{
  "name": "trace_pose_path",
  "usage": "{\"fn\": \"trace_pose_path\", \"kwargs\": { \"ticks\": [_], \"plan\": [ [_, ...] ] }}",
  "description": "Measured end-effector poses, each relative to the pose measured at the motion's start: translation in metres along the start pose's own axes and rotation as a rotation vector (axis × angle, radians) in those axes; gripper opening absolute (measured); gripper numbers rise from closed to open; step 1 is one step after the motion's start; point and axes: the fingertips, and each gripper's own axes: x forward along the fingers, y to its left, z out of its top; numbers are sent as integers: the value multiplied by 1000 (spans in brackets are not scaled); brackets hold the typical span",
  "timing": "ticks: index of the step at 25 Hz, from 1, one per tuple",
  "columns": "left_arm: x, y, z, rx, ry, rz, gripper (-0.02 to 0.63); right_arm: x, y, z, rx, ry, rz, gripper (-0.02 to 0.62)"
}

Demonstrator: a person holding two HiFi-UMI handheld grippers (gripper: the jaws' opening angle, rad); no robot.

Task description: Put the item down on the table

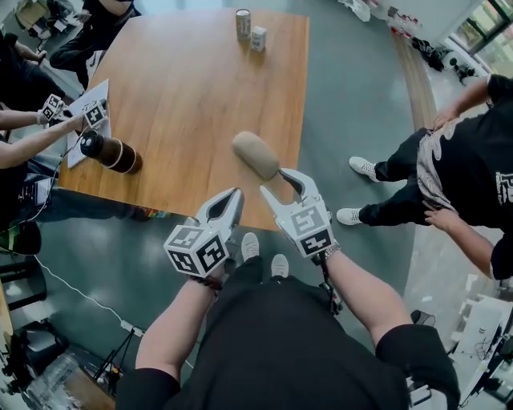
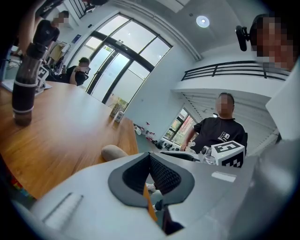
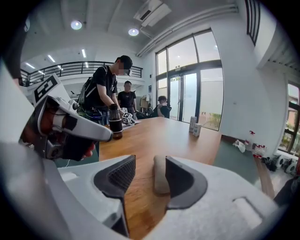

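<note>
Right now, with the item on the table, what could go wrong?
1. The item lies close to the table's near edge; it looks rounded, so a nudge might roll it off.
2. The open right gripper hangs just short of it; a forward drift could knock it.
3. The shut left gripper sits close beside the right one; they could bump.

A lofty office-like hall: tall glass doors [image 3: 187,89], a railed mezzanine [image 2: 234,70], one long wooden table [image 1: 184,96].

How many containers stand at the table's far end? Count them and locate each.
2. A tall can stands at the far edge, and a small white carton stands close beside it, to its right. Nothing there blocks the view.
</note>
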Motion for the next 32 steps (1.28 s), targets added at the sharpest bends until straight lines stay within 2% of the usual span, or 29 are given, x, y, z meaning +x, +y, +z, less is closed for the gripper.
{"fn": "trace_pose_path", "kwargs": {
  "ticks": [5, 12, 21, 32],
  "plan": [
    [-4, -25, -6, 14, -36, 24, 10, -34, 3, -3, -4, -11, 15, 134],
    [-17, -53, -14, 47, -76, 52, 10, -70, 19, 2, -41, -56, 43, -6],
    [-38, -79, -22, 91, -110, 84, 11, -105, 45, 7, -96, -110, 86, -8],
    [-52, -90, -22, 126, -81, 33, 10, -119, 62, 21, -77, -118, 51, -8]
  ]
}}
